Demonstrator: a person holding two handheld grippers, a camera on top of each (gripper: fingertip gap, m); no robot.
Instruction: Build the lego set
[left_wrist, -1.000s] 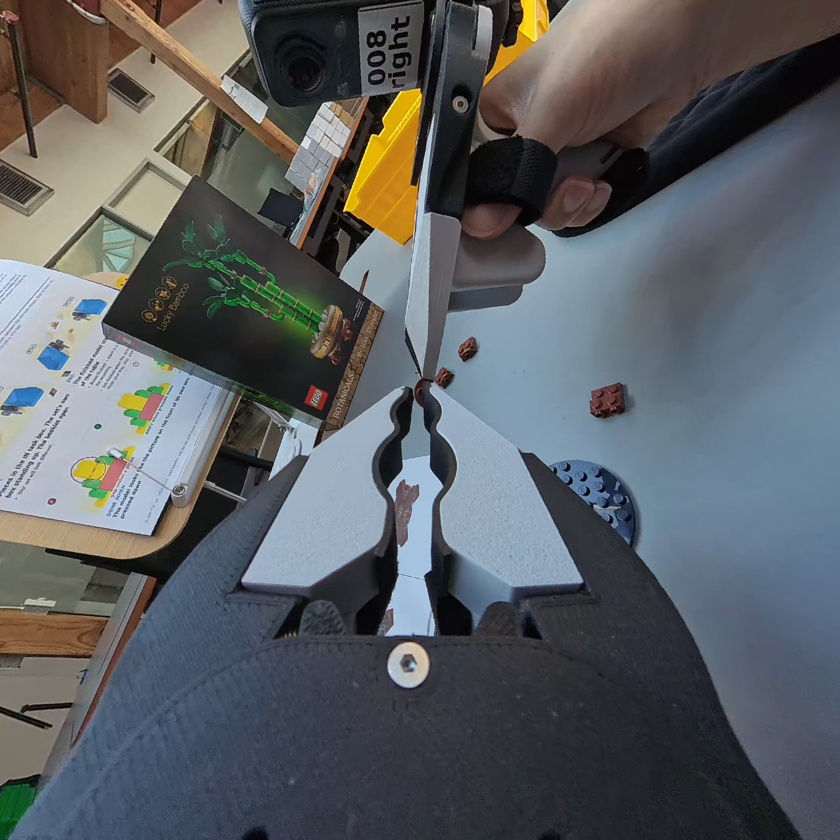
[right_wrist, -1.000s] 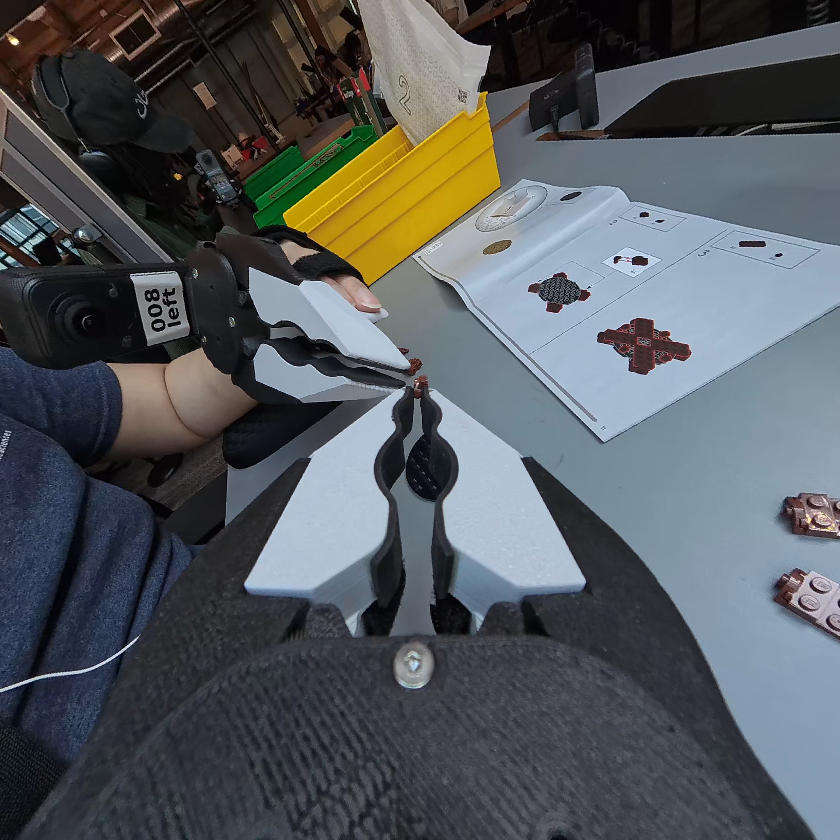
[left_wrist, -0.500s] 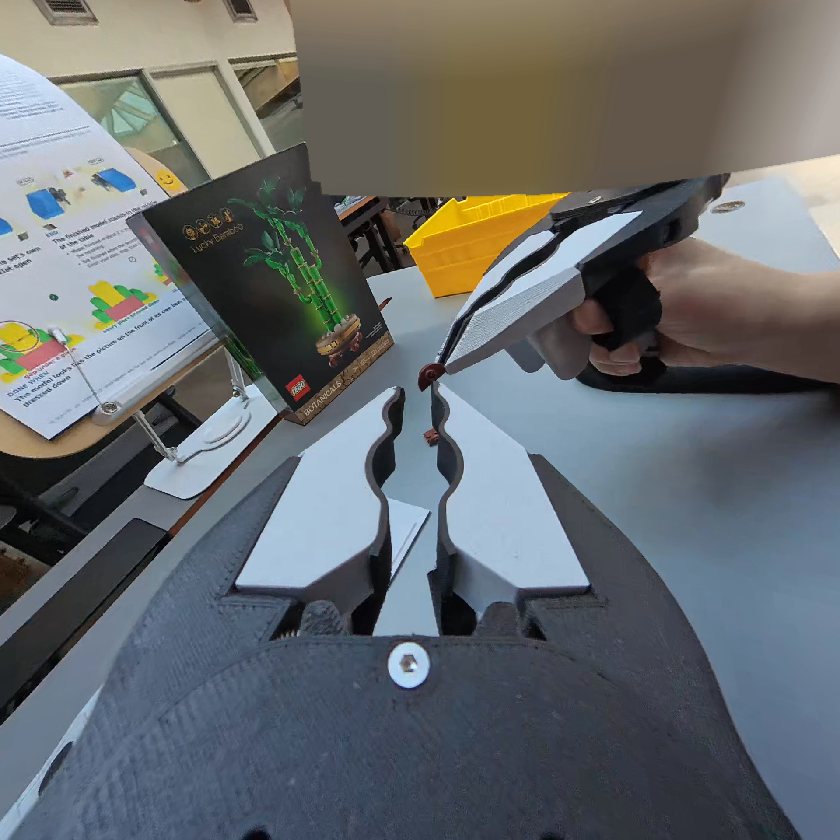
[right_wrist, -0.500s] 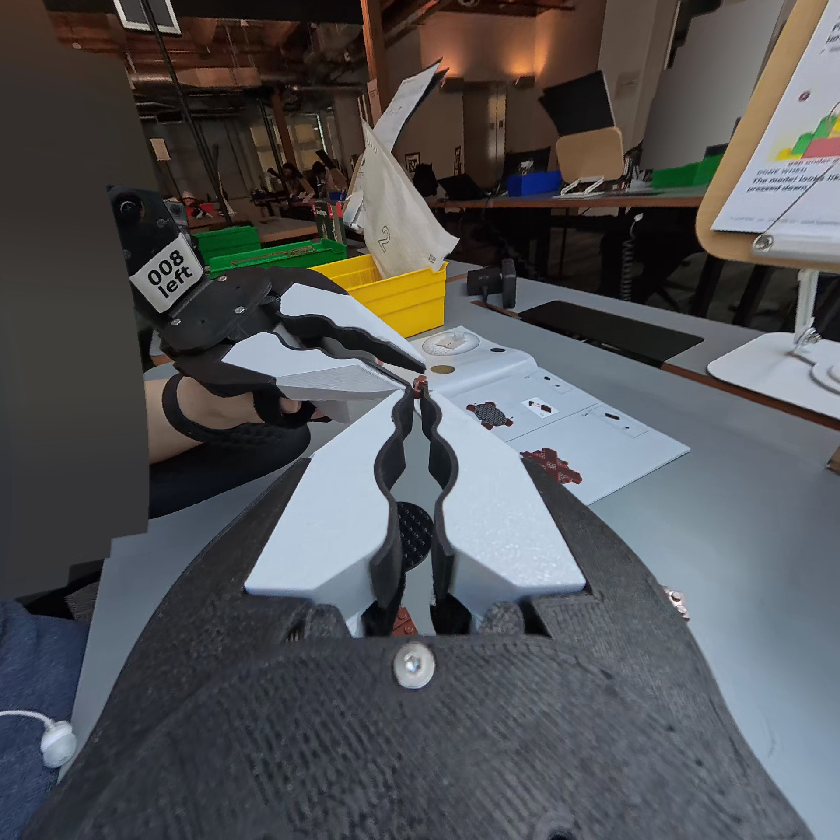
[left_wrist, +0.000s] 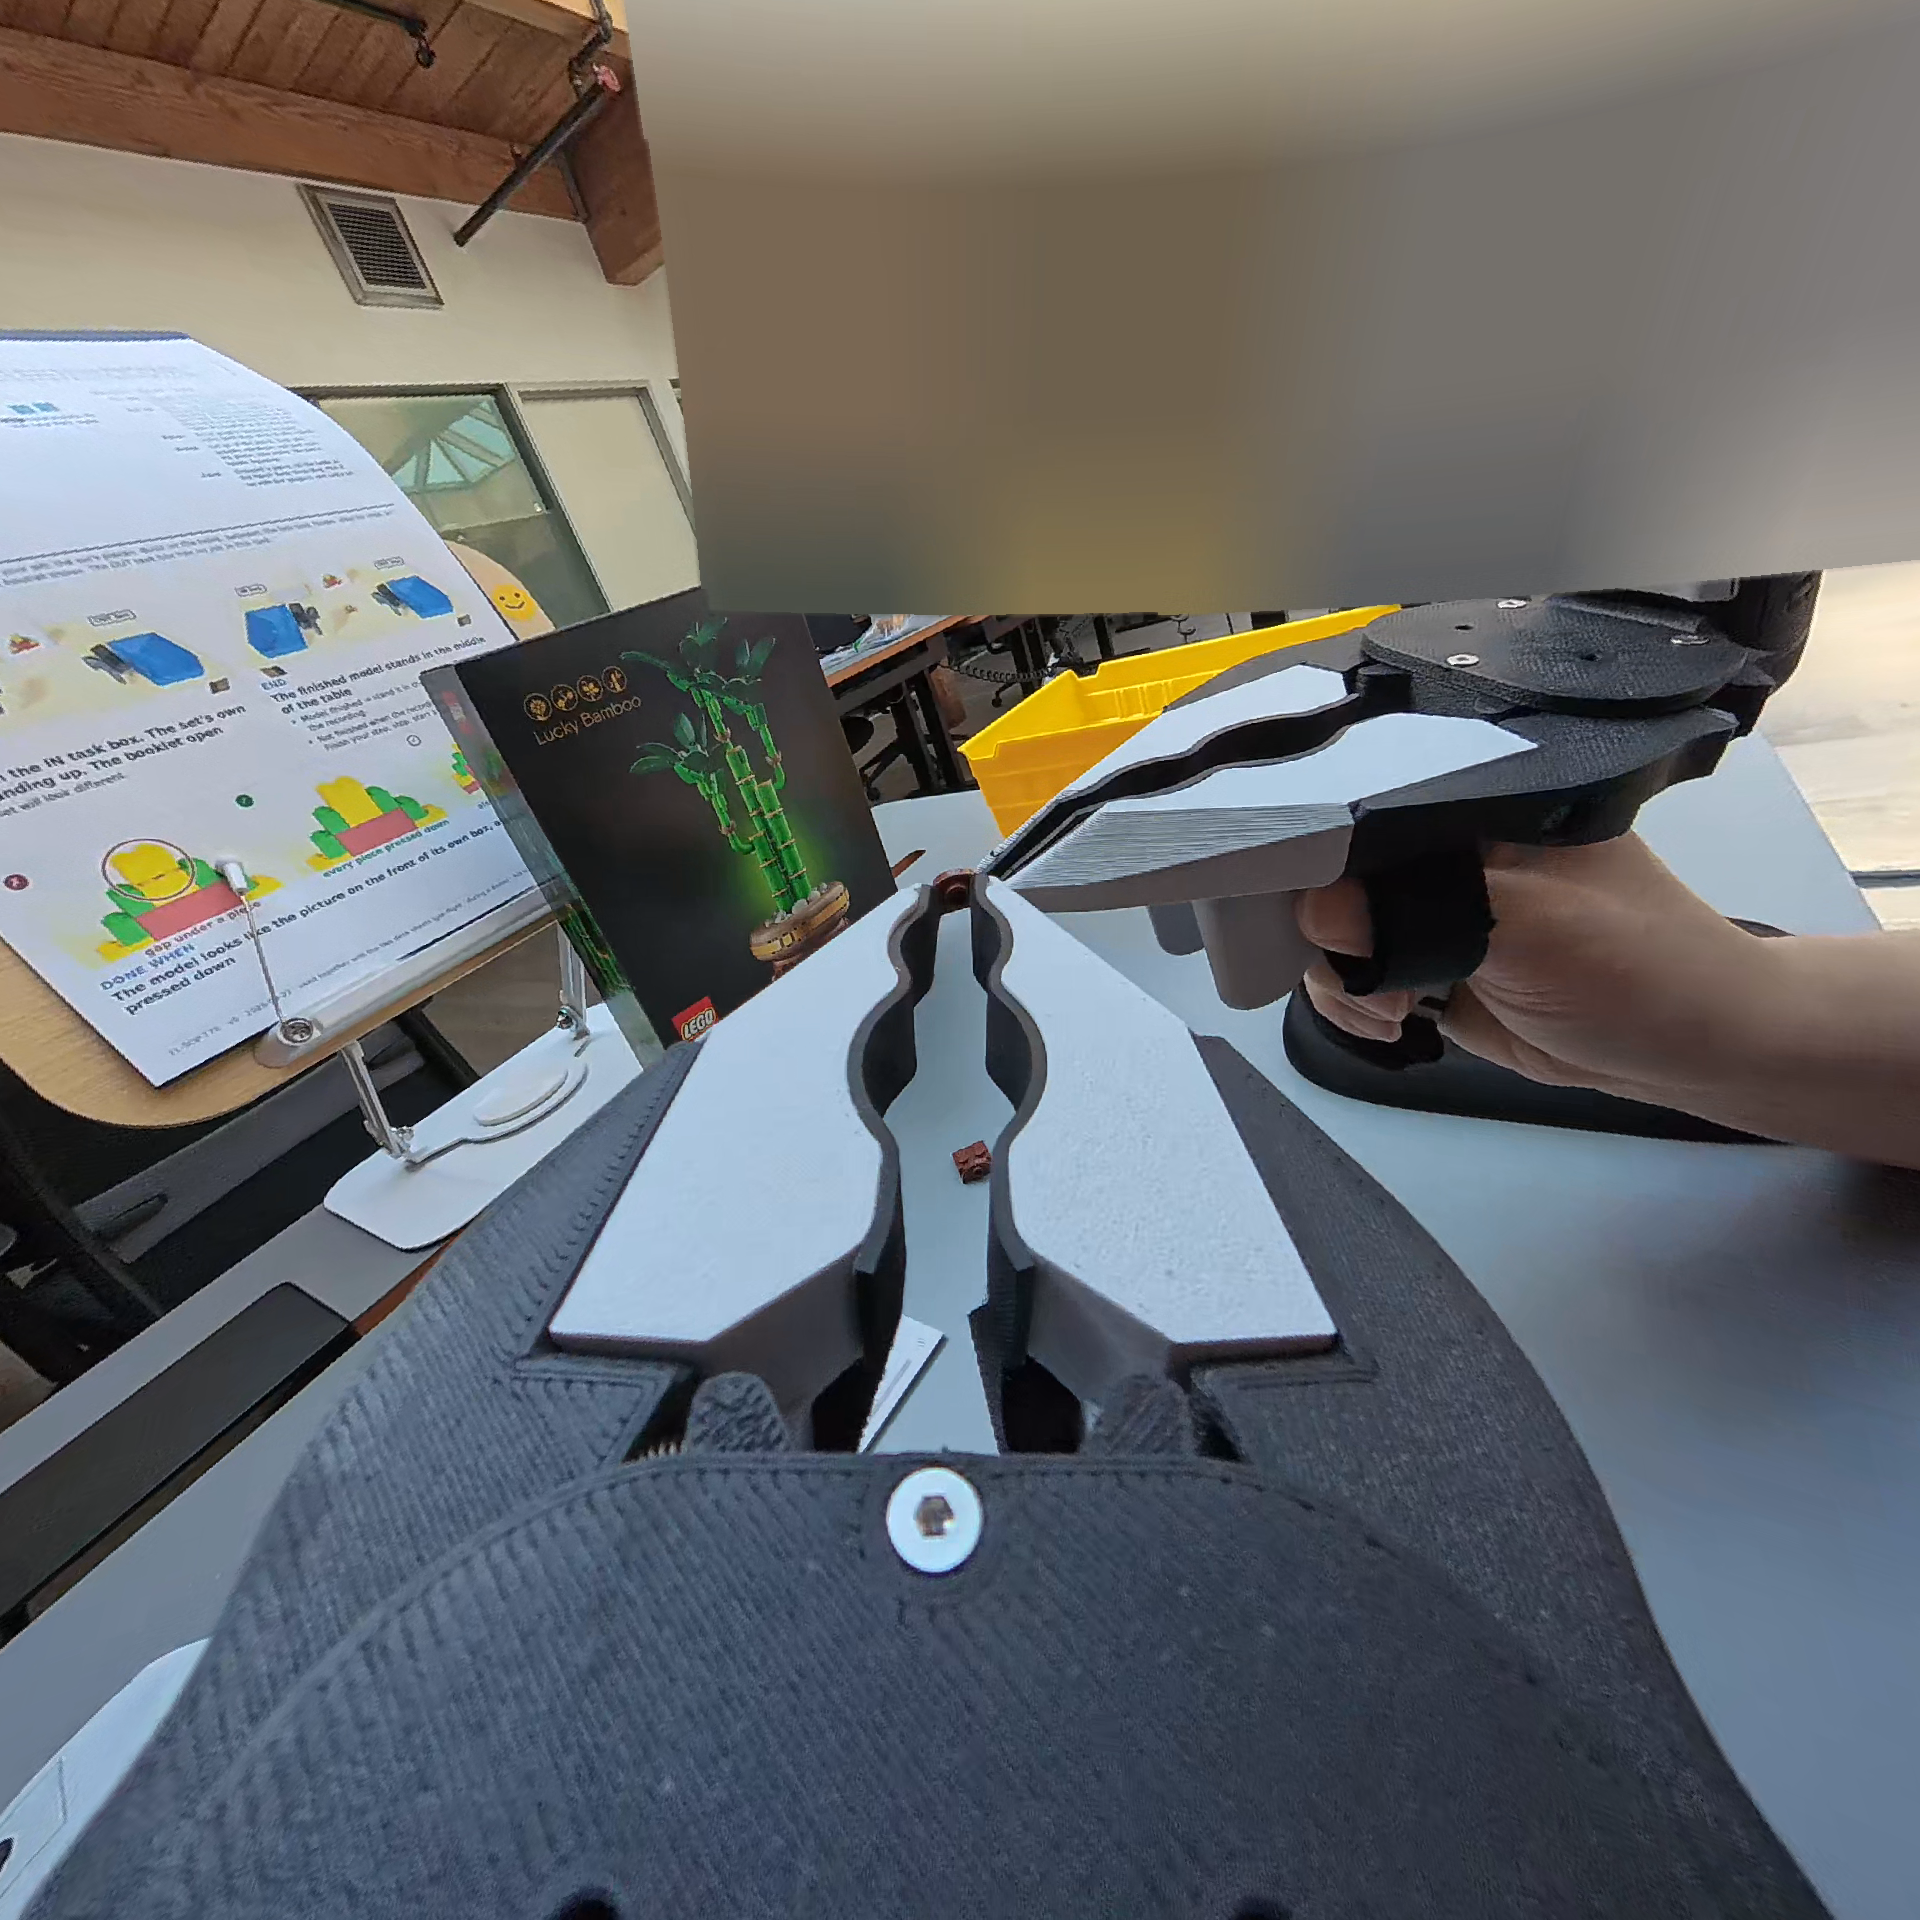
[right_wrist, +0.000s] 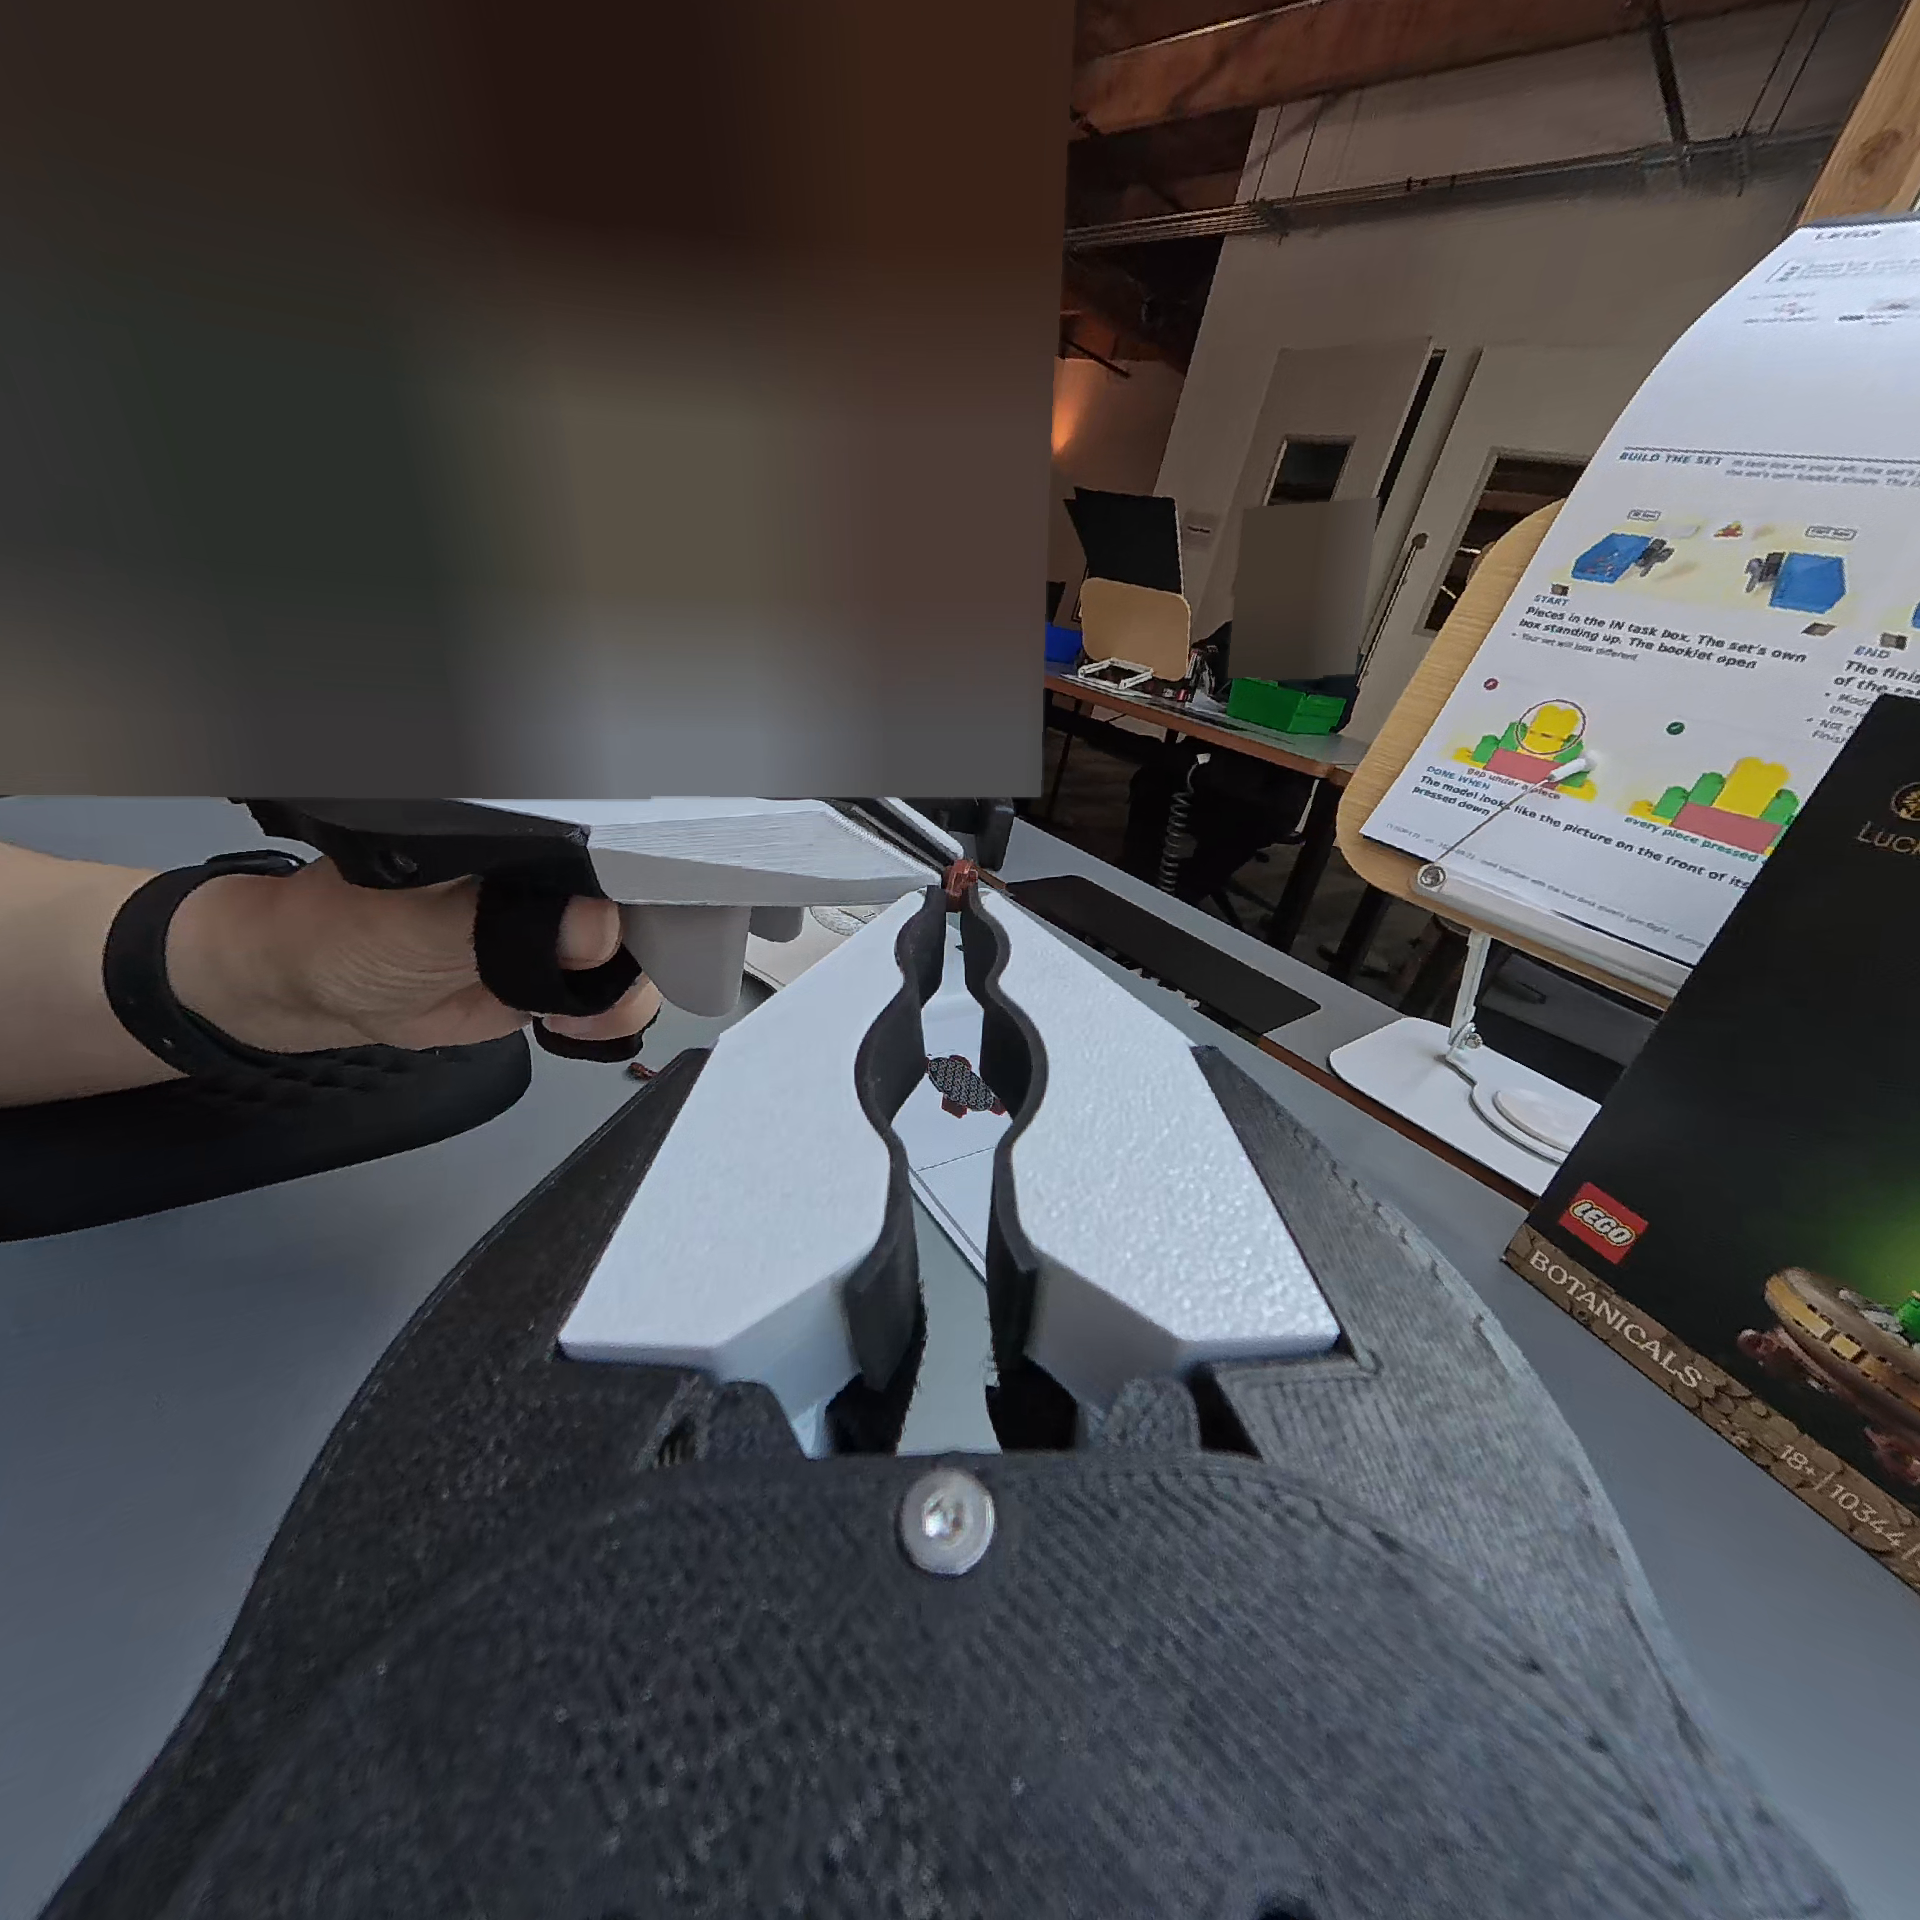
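Our fingertips (left_wrist: 940, 904) of the left gripper (left_wrist: 951, 896) pinch a small reddish-brown round piece (left_wrist: 952, 886) in the air — the right gripper (right_wrist: 951, 899), nearly closed, touches it. We judge a hand-over; next needs gentle alignment above the grey table (left_wrist: 1558, 1299).

Both grippers meet tip to tip above the counter (left_wrist: 1558, 1351), left gripper (left_wrist: 948, 896) and right gripper (right_wrist: 954, 885) each pinching a small piece (left_wrist: 951, 886) at the jaws. A loose brick (left_wrist: 971, 1160) lies on the counter below them. Set box (left_wrist: 675, 821) stands behind, document stand (left_wrist: 208, 727) left of it, bin (left_wrist: 1091, 727) right; open booklet (right_wrist: 956, 1153) lies under the right gripper.
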